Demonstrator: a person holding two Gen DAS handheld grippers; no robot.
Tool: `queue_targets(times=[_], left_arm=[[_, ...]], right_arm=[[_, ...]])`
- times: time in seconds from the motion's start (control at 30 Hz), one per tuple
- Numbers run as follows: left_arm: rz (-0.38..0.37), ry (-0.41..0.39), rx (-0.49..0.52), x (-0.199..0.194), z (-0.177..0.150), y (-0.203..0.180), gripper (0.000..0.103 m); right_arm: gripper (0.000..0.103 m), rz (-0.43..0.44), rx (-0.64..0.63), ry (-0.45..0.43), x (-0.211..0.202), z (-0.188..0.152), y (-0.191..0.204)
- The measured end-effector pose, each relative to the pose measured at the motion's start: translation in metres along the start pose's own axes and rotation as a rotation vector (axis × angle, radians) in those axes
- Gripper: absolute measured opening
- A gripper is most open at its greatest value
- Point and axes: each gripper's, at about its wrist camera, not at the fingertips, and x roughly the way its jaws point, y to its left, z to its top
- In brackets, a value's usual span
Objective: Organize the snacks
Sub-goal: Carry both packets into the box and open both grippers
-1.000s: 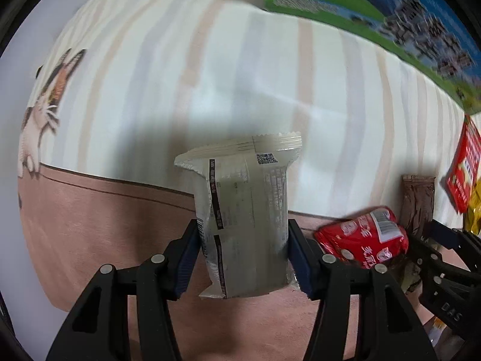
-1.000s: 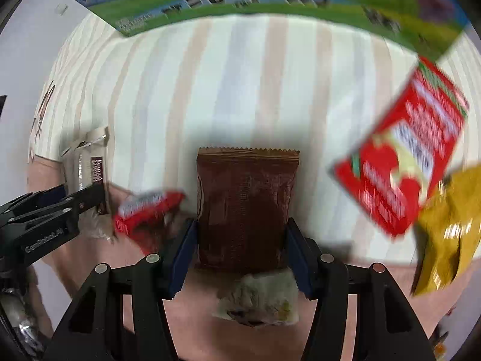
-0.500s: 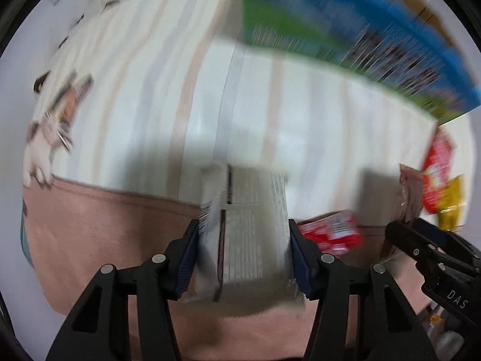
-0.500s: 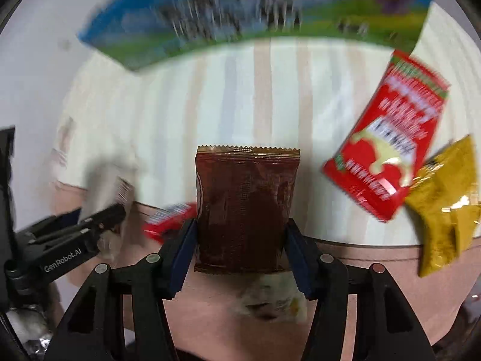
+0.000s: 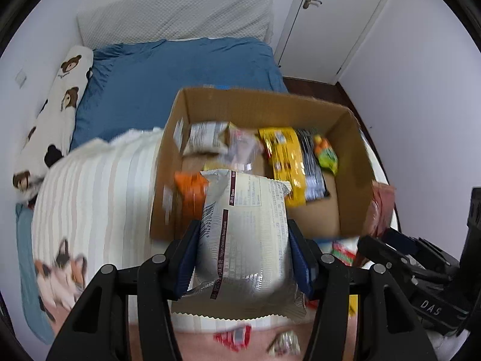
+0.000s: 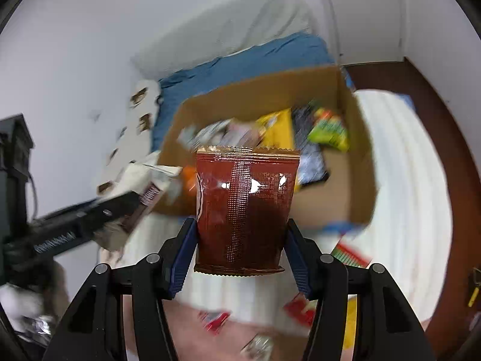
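My left gripper [image 5: 245, 255] is shut on a silver-white snack packet [image 5: 243, 234], held high over the bed near the front wall of an open cardboard box [image 5: 354, 138]. In the right wrist view my right gripper [image 6: 240, 251] is shut on a dark red-brown snack packet [image 6: 245, 207], also raised in front of the same box [image 6: 357, 150]. Inside the box lie several snacks, among them a yellow packet [image 5: 282, 156] and a green one [image 5: 326, 155]. The right gripper's body shows at the left wrist view's right edge.
The box stands on a striped blanket [image 5: 96, 186] on a bed with a blue cover [image 5: 168, 75]. Loose red snacks [image 5: 231, 335] lie on the blanket below the grippers. A bear-print pillow [image 5: 57, 111] lies along the left wall; white doors [image 5: 339, 21] stand behind.
Both grippers rose and tilted up with their packets. The view went from the close blanket surface to the open box's inside and the whole bed.
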Motion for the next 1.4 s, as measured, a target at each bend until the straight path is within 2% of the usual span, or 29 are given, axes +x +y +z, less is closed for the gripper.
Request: queue_targets(times=[0.17, 0.27, 0.4, 0.5, 0.57, 0.63, 0.67, 0.73, 0.83, 0.97, 1.27, 1.4], left_arm=[[0.022, 0.124, 0.011, 0.065, 0.047, -0.004, 0.052], [0.048, 0.195, 0.017, 0.101, 0.062, -0.005, 0.052], [0.047, 0.289, 0.023, 0.140, 0.063, -0.004, 0.054], [0.050, 0.393, 0.037, 0.166, 0.053, -0.002, 0.054], [0.051, 0.430, 0.032, 0.178, 0.045, 0.003, 0.056], [0.056, 0.424, 0.030, 0.179, 0.044, 0.007, 0.076], [0.053, 0.416, 0.026, 0.178, 0.043, 0.009, 0.081], [0.042, 0.405, 0.026, 0.174, 0.044, 0.014, 0.091], [0.041, 0.389, 0.020, 0.166, 0.044, 0.021, 0.091], [0.038, 0.346, 0.001, 0.150, 0.045, 0.028, 0.091], [0.062, 0.171, 0.001, 0.093, 0.033, 0.022, 0.091], [0.091, 0.086, 0.020, 0.067, 0.019, 0.018, 0.091]], right_arm=[[0.060, -0.056, 0.050, 0.066, 0.034, 0.039, -0.022], [0.060, -0.085, 0.057, 0.102, 0.051, 0.040, -0.032], [0.060, -0.126, 0.056, 0.148, 0.082, 0.041, -0.039], [0.061, -0.162, 0.047, 0.234, 0.109, 0.039, -0.046], [0.065, -0.179, 0.031, 0.294, 0.123, 0.035, -0.046], [0.073, -0.171, 0.023, 0.297, 0.126, 0.035, -0.042], [0.081, -0.162, 0.028, 0.296, 0.126, 0.036, -0.041], [0.088, -0.160, 0.026, 0.293, 0.127, 0.038, -0.036], [0.096, -0.183, 0.005, 0.286, 0.126, 0.040, -0.029], [0.096, -0.202, 0.015, 0.256, 0.120, 0.044, -0.029], [0.096, -0.220, 0.041, 0.161, 0.078, 0.041, -0.035], [0.096, -0.228, 0.023, 0.111, 0.048, 0.023, -0.021]])
